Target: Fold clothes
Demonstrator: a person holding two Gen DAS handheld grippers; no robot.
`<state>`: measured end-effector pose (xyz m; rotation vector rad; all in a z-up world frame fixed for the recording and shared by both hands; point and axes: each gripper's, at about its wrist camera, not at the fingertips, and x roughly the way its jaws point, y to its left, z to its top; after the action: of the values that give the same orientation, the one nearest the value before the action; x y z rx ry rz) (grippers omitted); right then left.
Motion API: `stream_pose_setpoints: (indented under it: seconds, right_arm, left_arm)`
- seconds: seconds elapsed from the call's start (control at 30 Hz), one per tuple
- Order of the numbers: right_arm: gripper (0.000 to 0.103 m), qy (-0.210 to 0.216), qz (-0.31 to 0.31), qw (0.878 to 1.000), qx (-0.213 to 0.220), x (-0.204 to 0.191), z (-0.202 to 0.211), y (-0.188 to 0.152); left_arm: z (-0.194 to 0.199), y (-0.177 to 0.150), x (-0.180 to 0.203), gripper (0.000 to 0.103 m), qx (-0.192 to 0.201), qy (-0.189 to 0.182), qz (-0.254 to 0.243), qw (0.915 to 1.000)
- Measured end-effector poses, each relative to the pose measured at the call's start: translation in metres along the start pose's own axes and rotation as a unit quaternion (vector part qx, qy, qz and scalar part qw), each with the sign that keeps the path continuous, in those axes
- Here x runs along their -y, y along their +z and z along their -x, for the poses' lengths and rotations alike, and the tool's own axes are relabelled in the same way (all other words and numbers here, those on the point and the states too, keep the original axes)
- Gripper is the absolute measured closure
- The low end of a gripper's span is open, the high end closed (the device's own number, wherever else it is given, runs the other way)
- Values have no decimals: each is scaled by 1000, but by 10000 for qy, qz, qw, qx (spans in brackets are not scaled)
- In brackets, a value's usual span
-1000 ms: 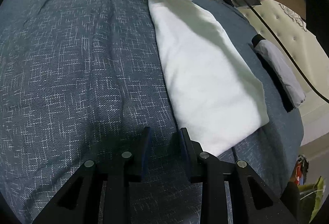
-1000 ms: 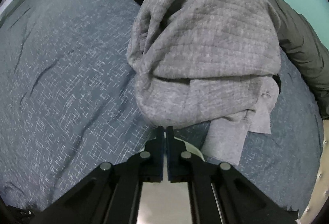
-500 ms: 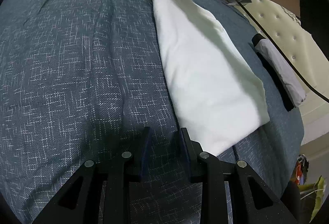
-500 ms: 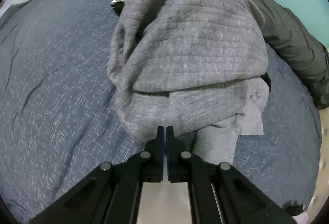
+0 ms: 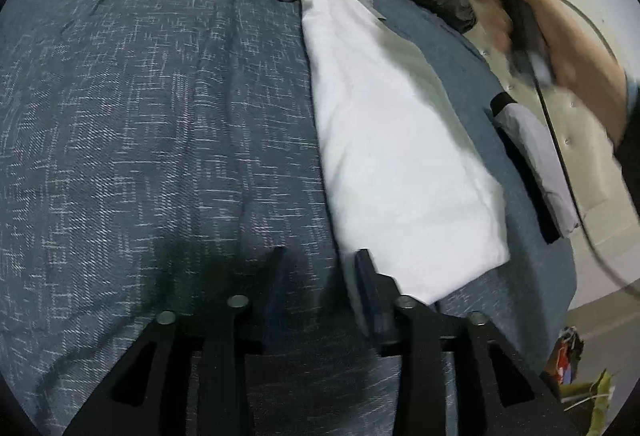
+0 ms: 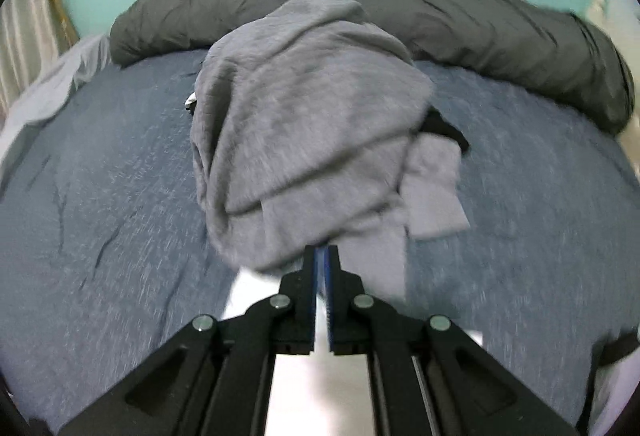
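white shirt [image 5: 396, 140]: we see it folded flat, long | grey pile [image 6: 304, 124]: crumpled at its far end | left gripper [image 5: 320, 288]: opening, empty | right gripper [image 6: 322, 268]: narrow gap, opening, empty

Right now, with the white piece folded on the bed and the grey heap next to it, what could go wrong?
1. The folded white garment has its far end touching the grey heap; dragging the heap could pull the fold apart.
2. The left claw, jaws opening and empty, sits at the white garment's near edge and might snag it.
3. The right claw, jaws just parting with nothing visibly between them, might pinch several grey layers at once.
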<state>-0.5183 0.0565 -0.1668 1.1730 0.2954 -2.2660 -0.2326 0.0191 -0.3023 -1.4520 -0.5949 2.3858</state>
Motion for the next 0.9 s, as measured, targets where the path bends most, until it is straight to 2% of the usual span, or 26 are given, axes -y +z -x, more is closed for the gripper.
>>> stream_pose_setpoints:
  seconds: [0.13, 0.2, 0.23, 0.4, 0.57, 0.73, 0.83, 0.9]
  right_arm:
    - [85, 176, -448, 9988, -87, 38, 27, -50]
    - [74, 250, -645, 9975, -170, 55, 40, -79]
    - [71, 275, -735, 9967, -212, 62, 47, -93]
    - [69, 492, -1197, 9903, -502, 91, 68, -169]
    - [65, 774, -1666, 9803, -726, 101, 86, -235]
    - [56, 984, -1967, 9718, -848, 99, 97, -273]
    - [53, 1077, -2133, 9663, -958, 96, 99, -294]
    - [45, 1097, -2240, 9629, -1029, 95, 97, -303]
  left_arm:
    - [-5, 8, -7, 62, 60, 23, 117, 9999]
    - [-5, 6, -15, 62, 71, 14, 200, 9998]
    - [-3, 0, -16, 61, 74, 14, 233, 9997]
    - [-3, -11, -18, 61, 83, 1, 395, 9992]
    - [-4, -10, -18, 61, 125, -18, 514, 9986]
    - [-2, -1, -10, 60, 206, -72, 465, 9987]
    - [-4, 1, -3, 52, 189, -121, 426, 9988]
    - [-7, 1, 1, 52, 163, -137, 392, 9990]
